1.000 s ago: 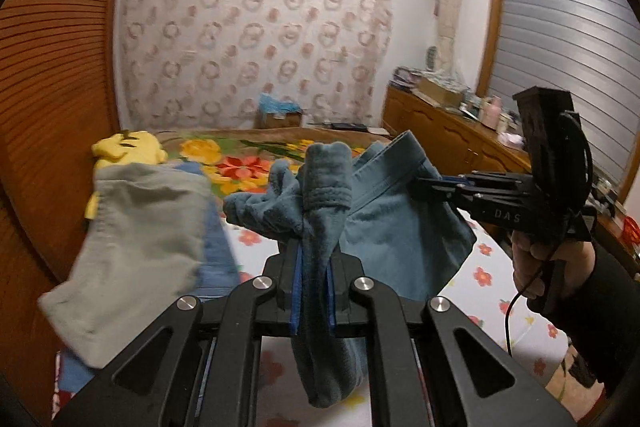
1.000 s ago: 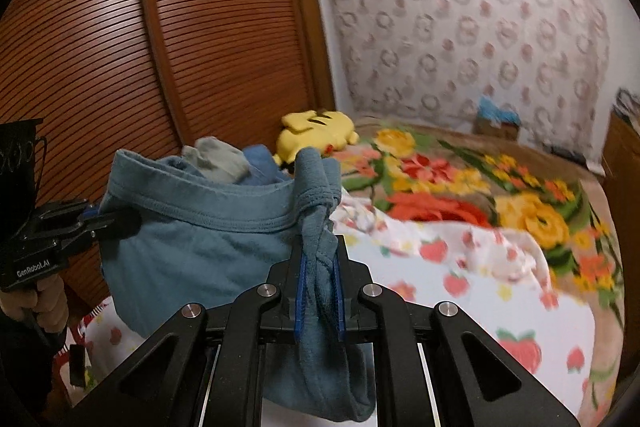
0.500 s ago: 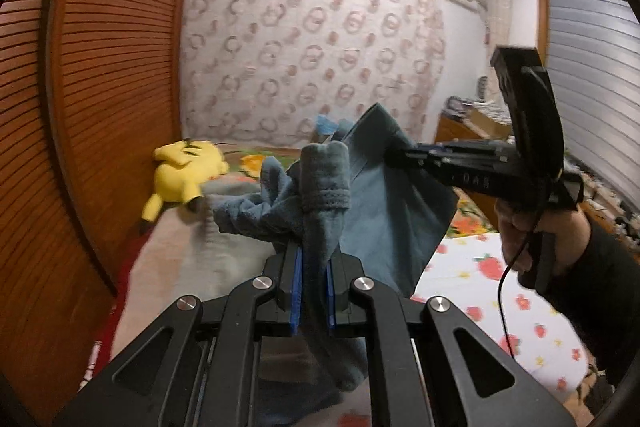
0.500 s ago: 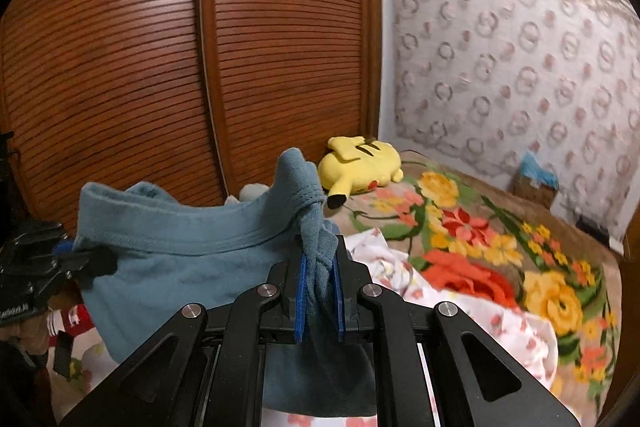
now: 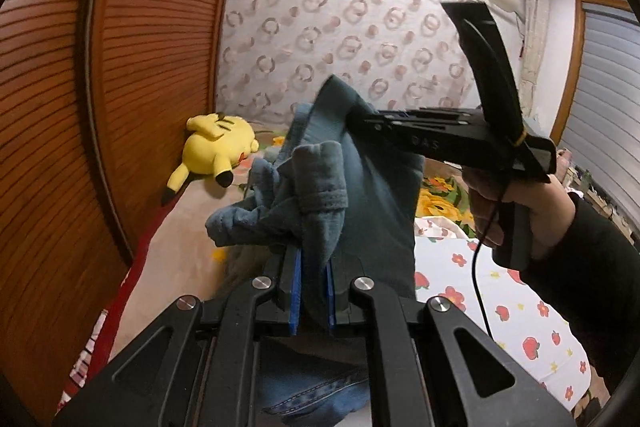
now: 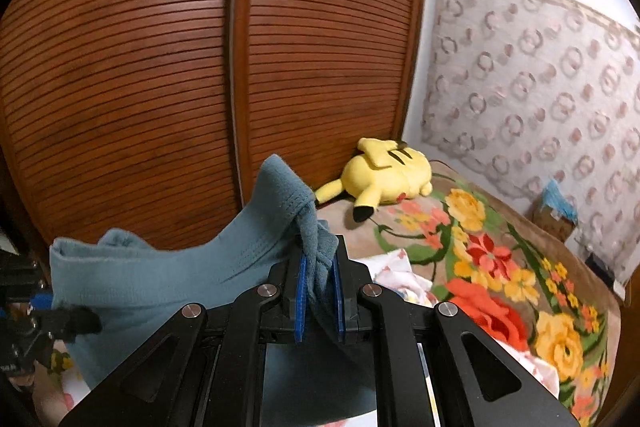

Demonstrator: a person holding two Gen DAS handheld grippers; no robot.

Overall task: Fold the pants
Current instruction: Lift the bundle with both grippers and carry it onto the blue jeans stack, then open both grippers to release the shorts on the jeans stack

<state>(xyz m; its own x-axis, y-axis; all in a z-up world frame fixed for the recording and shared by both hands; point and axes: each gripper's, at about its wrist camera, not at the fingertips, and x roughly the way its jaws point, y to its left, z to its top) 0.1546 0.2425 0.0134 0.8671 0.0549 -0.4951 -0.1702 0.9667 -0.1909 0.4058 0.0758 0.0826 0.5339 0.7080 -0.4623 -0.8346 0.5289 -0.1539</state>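
Both grippers swung toward the wardrobe [image 6: 160,67], left gripper [image 5: 312,291] and right gripper [image 6: 319,301] fingers each pinching the blue-grey pants [image 5: 376,195] midair, so no fold laid on the bed [image 6: 500,267] yet.

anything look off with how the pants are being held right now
Yes. The blue-grey pants hang in the air, bunched and twisted at the left gripper, not spread flat. The right gripper pinches a similar wad. A yellow plush toy lies face down on the bed.

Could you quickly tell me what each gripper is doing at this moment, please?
Left gripper: closed, clamping a bunched edge of the blue-grey pants.
Right gripper: closed, holding another edge of the same pants, lifted above the bed.
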